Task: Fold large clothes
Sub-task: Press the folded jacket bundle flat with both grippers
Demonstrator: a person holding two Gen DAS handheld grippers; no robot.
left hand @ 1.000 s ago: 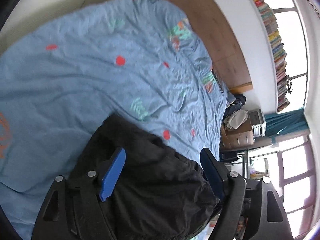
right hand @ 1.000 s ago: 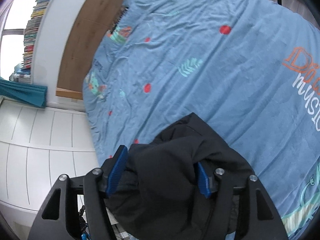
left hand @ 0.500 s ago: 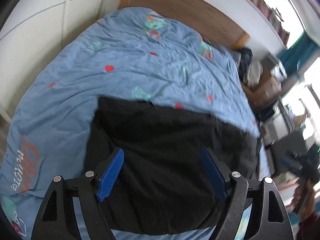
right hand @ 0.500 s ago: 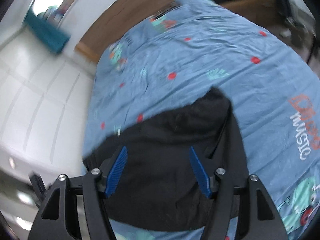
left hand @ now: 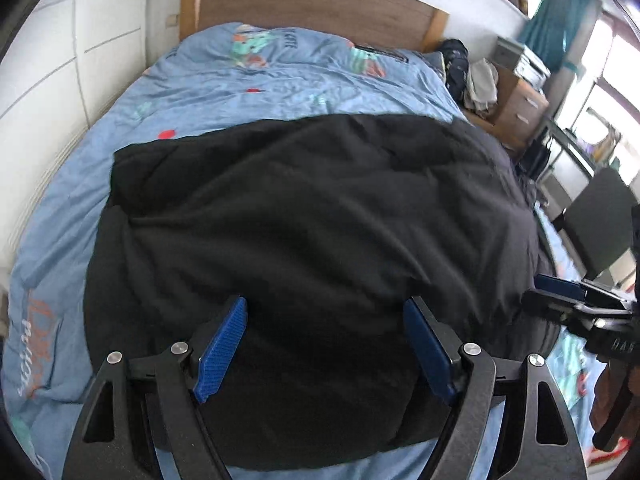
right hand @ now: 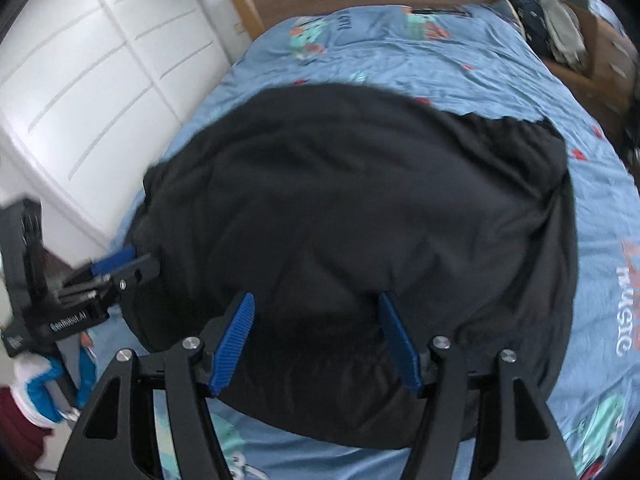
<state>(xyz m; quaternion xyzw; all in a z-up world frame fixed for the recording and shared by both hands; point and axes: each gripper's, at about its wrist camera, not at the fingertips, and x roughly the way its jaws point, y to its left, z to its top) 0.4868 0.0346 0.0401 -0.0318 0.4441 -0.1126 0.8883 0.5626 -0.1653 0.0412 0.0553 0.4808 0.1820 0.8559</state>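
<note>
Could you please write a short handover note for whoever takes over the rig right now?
Left hand-held gripper: open, fingers wide apart, at the left side of the black garment, near its front edge.
Right hand-held gripper: open as well, at the garment's right side.
Whether either one touches the cloth cannot be told.
The garment lies spread out across the blue bed cover, with some wrinkles.
Done: garment laid out.
Left: no fold is made yet, so all the folding remains.
</note>
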